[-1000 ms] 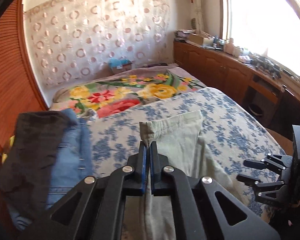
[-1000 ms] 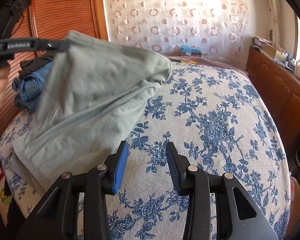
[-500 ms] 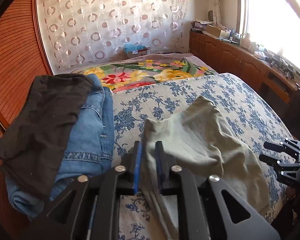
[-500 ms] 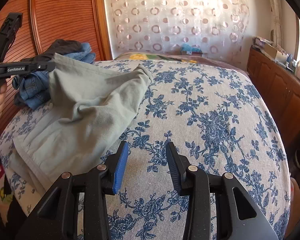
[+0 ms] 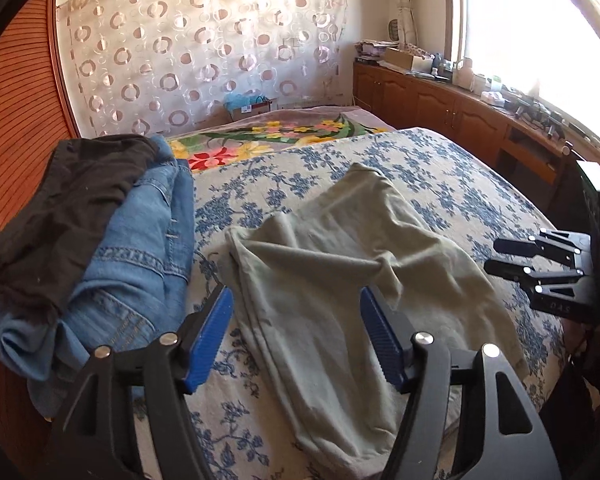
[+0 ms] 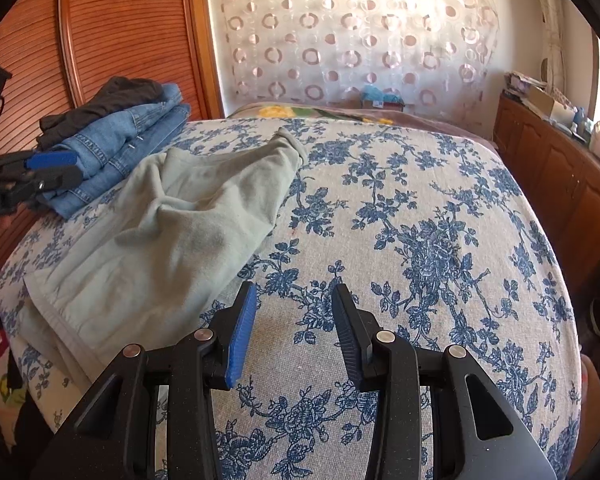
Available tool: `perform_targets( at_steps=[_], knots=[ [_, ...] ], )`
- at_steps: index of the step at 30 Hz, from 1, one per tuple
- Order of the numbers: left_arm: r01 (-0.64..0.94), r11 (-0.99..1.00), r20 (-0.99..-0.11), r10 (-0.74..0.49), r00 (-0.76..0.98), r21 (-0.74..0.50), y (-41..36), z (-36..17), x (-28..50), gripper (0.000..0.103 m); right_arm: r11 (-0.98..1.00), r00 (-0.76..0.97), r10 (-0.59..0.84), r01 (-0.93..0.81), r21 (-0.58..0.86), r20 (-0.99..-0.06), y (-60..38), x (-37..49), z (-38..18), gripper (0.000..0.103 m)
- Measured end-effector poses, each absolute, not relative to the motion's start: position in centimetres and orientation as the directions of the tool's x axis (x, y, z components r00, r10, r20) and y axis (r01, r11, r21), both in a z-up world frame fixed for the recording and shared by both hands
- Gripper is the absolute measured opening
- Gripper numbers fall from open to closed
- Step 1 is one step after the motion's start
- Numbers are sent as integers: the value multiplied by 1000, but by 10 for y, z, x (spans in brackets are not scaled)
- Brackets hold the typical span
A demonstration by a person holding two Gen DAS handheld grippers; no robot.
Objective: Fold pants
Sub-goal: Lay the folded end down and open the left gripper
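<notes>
Pale green pants (image 5: 339, 280) lie loosely folded and rumpled on the bed's blue-flowered cover (image 6: 419, 220), toward its left side. My left gripper (image 5: 296, 296) hovers over their near end, jaws opening; the cloth lies below and between the blue pads, and neither pad presses on it. From the right wrist view the pants (image 6: 188, 232) spread to the left, with the left gripper (image 6: 66, 168) at the far left edge. My right gripper (image 6: 295, 292) stands open above bare cover, to the right of the pants, with nothing between its fingers. It also shows as the right gripper (image 5: 495, 256).
A stack of folded blue jeans (image 5: 140, 240) topped by a black garment (image 5: 72, 200) sits left of the pants, by the ribbed wooden panel (image 6: 120, 20). A bright floral blanket (image 5: 268, 140) covers the bed's far end. Wooden cabinets (image 5: 439, 108) run under the window on the right.
My left gripper came down toward the bed and opened, letting go of the pants' edge. The lifted cloth dropped flat over the rest. The right gripper has not moved.
</notes>
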State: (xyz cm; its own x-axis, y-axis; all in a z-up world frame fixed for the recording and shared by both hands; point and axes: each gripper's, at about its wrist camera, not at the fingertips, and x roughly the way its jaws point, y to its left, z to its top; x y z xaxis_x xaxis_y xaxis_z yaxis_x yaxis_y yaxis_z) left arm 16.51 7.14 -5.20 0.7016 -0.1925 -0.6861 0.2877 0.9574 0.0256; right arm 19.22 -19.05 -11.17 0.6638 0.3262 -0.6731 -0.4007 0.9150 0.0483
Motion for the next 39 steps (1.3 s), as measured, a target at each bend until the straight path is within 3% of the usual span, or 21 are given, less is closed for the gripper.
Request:
perform_targets(
  at_steps=[25, 39],
  knots=[
    [263, 965, -739, -192, 646, -21, 67, -100, 107, 66, 911, 659, 331, -410, 46, -675, -189, 191, -114, 39],
    [236, 970, -716, -211, 665, -67, 79, -99, 80, 66, 899, 660, 336, -437, 21, -671, -182, 165, -104, 39]
  ],
)
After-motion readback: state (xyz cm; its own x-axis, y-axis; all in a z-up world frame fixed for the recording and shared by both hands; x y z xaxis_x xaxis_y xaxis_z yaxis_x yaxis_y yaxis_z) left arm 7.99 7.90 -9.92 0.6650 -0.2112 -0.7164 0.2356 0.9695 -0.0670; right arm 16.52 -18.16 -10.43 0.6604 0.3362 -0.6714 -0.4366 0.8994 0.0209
